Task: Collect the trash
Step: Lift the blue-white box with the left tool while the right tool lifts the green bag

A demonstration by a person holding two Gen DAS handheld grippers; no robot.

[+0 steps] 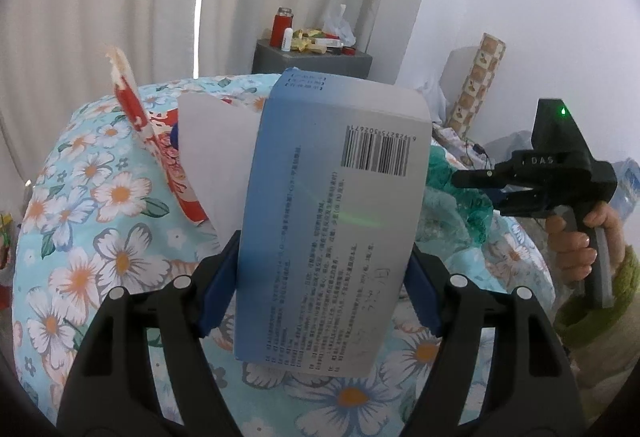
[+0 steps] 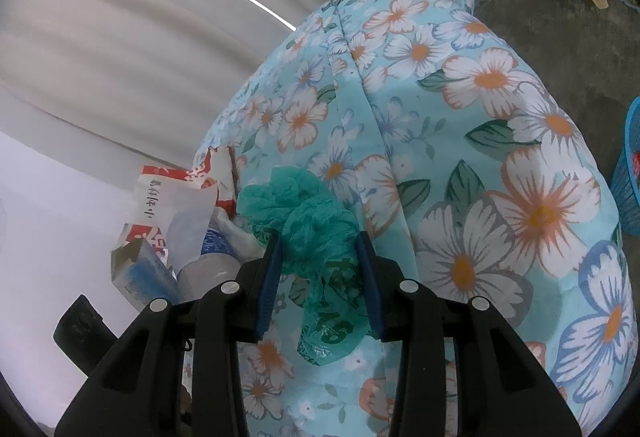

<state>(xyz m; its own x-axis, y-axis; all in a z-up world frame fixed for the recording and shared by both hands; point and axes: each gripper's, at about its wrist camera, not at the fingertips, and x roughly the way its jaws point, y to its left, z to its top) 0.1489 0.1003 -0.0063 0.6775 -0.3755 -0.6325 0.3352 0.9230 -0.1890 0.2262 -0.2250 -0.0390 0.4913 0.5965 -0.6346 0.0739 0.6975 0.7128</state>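
Left wrist view: left tool (image 1: 320, 277) clamped on a blue-and-white carton (image 1: 332, 213), barcode face up, held above the floral bedspread (image 1: 100, 205). Behind it, a torn red-and-white package (image 1: 160, 157) lying on the bed. Off to the right, right tool (image 1: 476, 185) pointing at crumpled green netting (image 1: 460, 193); fingers mostly hidden here, so impossible to tell from this view whether parted or pinched. Farther back, a grey side bench (image 1: 312, 61) carrying a red flask (image 1: 282, 25), a small white bottle, wrappers and a clear bag.

Right wrist view: right tool (image 2: 320, 281) with blue pads either side of the green netting bag (image 2: 312, 237); pads touching the mesh, so judged gripping it. Advice for the grasp: bunch enough mesh between the pads, lift slowly, watch for the loose tail snagging on the bedspread. Left of it, red-and-white package (image 2: 176, 189) gaping open beside the bed edge, with white paper and a pale round container inside; exact contents unclear. A blue basket (image 2: 628, 181) at the right edge, on the floor, something red inside, probably the trash bin to aim for.
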